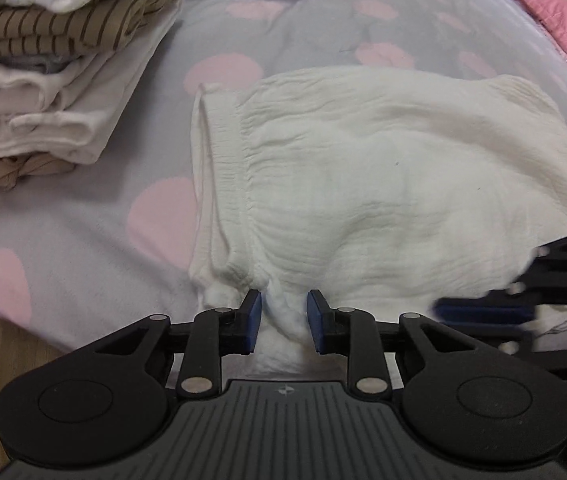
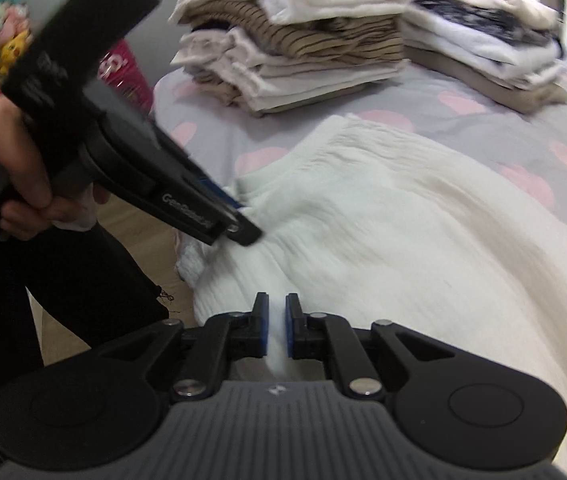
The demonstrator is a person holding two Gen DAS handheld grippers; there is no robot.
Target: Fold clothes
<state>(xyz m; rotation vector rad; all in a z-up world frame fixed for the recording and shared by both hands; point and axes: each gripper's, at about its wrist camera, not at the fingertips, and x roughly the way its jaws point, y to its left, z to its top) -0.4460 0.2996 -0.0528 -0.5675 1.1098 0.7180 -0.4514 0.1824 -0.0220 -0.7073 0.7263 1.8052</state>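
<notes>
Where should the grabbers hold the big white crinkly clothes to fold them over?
Probably the near edge of the white garment, coming from the bedside. There the cloth hangs loose and bunches thin enough to fit between the pads. The left gripper takes the corner by the gathered waistband, the right gripper further along the same edge. Its flat middle offers nothing to pinch.
</notes>
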